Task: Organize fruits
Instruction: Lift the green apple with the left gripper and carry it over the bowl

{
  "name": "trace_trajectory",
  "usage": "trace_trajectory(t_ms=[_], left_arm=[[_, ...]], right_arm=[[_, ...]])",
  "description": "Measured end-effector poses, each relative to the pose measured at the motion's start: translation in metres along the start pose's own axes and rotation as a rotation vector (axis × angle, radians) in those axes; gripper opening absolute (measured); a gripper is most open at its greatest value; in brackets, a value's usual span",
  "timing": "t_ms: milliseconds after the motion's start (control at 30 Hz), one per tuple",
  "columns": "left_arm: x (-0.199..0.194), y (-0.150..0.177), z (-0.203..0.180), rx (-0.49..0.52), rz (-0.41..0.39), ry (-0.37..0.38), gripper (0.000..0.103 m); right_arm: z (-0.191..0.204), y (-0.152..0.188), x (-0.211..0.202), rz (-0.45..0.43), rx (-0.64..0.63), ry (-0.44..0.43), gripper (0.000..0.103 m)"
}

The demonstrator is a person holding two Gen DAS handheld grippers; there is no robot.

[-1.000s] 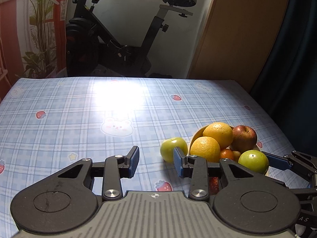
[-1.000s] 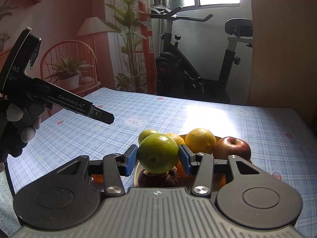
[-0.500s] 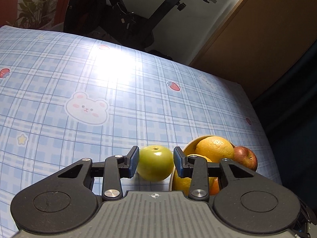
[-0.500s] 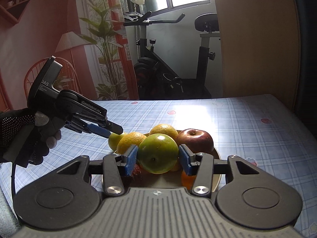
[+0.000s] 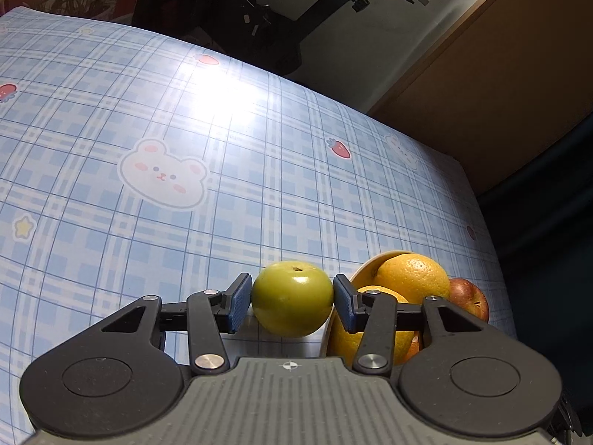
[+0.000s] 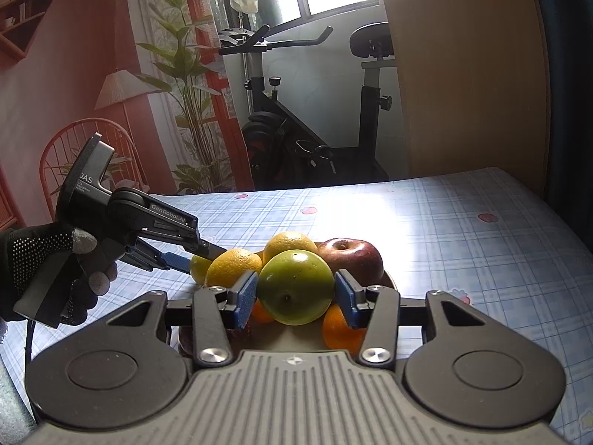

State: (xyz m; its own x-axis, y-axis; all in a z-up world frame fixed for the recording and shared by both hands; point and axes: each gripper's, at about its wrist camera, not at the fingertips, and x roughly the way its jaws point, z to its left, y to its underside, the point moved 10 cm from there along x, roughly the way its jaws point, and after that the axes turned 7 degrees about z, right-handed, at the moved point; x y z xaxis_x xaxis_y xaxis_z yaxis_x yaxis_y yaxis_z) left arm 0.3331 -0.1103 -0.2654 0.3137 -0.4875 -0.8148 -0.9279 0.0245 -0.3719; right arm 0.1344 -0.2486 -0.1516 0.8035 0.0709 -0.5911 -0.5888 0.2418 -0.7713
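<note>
A green apple (image 5: 292, 298) sits on the table just left of the fruit bowl (image 5: 365, 269). My left gripper (image 5: 292, 302) straddles it, pads at its sides with thin gaps. It also shows in the right wrist view (image 6: 198, 261), where the left gripper (image 6: 192, 256) reaches in from the left. My right gripper (image 6: 295, 296) is shut on a second green apple (image 6: 295, 287) and holds it over the bowl. The bowl holds two oranges (image 6: 233, 265), a red apple (image 6: 350, 257) and small tangerines (image 6: 341, 328).
The table (image 5: 185, 148) has a blue plaid cloth with bear and strawberry prints. An exercise bike (image 6: 315, 129) stands beyond the far edge, a wooden panel (image 6: 463, 74) at the right, and a plant and wicker chair (image 6: 89, 155) at the left.
My left gripper has come down and forward until its fingers straddle the apple beside the bowl. My right gripper has held its green apple over the bowl, shifting slightly.
</note>
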Motion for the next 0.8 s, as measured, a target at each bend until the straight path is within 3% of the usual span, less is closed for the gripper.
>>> trace_trajectory(t_ms=[167,333,533,800], left_arm=[[-0.024,0.006,-0.001,0.061,-0.07,-0.052,0.05],[-0.053,0.014,-0.023,0.163,-0.109,-0.05,0.05],[-0.067,0.025,-0.077,0.294,-0.091,0.027,0.05],[-0.045,0.053,-0.129,0.412,-0.01,0.078,0.05]], right_arm=[[-0.006,0.004,0.001,0.01,0.023,0.007,0.049],[-0.012,0.013,0.001,0.018,0.048,0.015,0.049],[-0.011,0.029,-0.002,0.039,0.06,0.007,0.049],[-0.018,0.039,-0.003,0.054,0.088,0.001,0.049]])
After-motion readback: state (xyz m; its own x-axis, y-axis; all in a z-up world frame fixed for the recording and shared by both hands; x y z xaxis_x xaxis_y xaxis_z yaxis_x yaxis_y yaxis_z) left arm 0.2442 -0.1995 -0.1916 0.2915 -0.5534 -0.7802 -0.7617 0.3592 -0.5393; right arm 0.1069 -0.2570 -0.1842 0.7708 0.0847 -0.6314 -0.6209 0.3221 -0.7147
